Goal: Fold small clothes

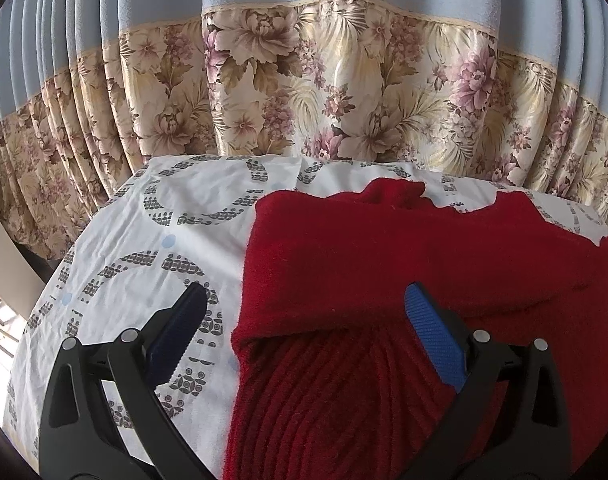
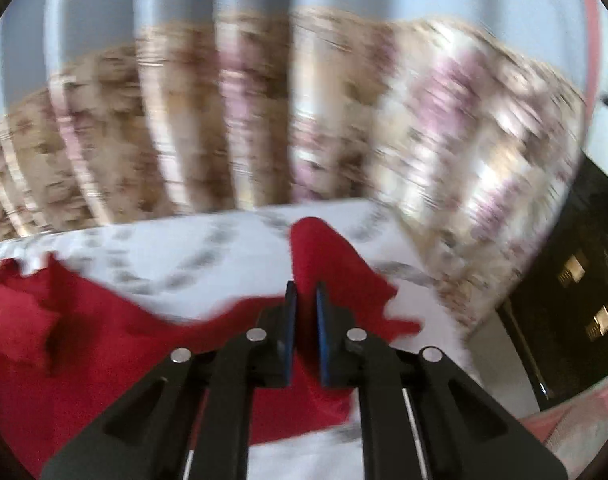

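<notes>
Here I am pinching a fold of the red sweater (image 2: 327, 256) in my right gripper (image 2: 305, 292), while my left gripper (image 1: 304, 300) is hanging wide open and empty over that sweater's ribbed hem.

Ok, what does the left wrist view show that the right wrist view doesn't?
Left wrist only: the left hand-held gripper open over the red sweater's ribbed hem, everything sharp. Right wrist only: the right hand-held gripper shut on a raised piece of the red sweater, a dark cabinet at right, heavy motion blur. Both: the sweater on a white patterned sheet and the floral curtain.
</notes>
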The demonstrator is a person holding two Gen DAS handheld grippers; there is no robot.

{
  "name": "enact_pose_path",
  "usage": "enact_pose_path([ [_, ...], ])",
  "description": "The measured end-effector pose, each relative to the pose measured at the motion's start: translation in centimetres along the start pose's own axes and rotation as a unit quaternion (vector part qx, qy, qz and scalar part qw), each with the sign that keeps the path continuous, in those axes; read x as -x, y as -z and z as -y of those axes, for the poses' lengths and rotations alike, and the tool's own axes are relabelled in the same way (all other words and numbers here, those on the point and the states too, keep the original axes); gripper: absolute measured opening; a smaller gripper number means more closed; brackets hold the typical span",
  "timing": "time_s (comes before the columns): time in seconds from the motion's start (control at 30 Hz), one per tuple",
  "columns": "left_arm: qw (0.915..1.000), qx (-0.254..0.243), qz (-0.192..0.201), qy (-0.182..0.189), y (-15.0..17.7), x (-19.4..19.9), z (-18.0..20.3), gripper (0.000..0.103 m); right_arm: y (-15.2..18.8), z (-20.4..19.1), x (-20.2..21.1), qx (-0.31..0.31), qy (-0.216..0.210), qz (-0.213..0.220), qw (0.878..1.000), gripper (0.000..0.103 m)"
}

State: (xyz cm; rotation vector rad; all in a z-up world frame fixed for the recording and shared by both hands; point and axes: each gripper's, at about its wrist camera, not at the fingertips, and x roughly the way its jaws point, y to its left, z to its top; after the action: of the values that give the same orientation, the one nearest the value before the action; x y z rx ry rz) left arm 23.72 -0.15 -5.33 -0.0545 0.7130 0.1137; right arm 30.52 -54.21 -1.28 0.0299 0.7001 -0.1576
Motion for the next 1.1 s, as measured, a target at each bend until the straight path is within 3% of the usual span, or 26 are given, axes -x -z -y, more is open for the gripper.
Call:
enact_pose_path([
  [0.3,0.9998,0.022,-0.001,0.001,-0.6,0.1,-2.0,0.098,0.1,-18.5,3.4,0.054,-0.136,0.014,0.989,0.009],
  [0.43,0.9995,0.032,-0.004,0.001,-0.8,-0.1,-3.1,0.098,2.4,-26.2,2.7,0.076,-0.185,-0.011,0.980,0.009],
  [0.53,0.9995,0.031,-0.009,0.000,-0.8,-0.5,-3.3,0.098,5.0,-31.6,1.8,0.124,-0.215,-0.054,0.967,0.016],
  [0.57,0.9995,0.031,-0.010,-0.001,-0.7,-0.5,-3.3,0.098,5.5,-32.0,2.0,0.128,-0.219,-0.056,0.966,0.022],
  [0.6,0.9995,0.030,-0.010,-0.002,-0.7,-0.5,-3.4,0.098,5.9,-32.1,2.5,0.130,-0.225,-0.055,0.964,0.045],
  [0.63,0.9995,0.030,-0.010,-0.002,-0.7,-0.5,-3.4,0.098,6.1,-31.6,3.0,0.126,-0.234,-0.052,0.963,0.059],
  [0.73,0.9995,0.029,-0.009,0.002,-0.7,-0.4,-3.2,0.098,6.2,-28.2,5.5,0.094,-0.236,-0.028,0.967,0.061],
  [0.97,0.9997,0.006,-0.018,0.018,-1.3,0.0,0.5,0.098,5.2,-17.8,5.5,0.017,-0.128,0.002,0.992,0.063],
  [1.1,0.9991,-0.017,-0.013,0.038,-2.6,1.6,4.3,0.099,4.9,-14.1,4.7,0.001,-0.103,-0.001,0.995,0.064],
])
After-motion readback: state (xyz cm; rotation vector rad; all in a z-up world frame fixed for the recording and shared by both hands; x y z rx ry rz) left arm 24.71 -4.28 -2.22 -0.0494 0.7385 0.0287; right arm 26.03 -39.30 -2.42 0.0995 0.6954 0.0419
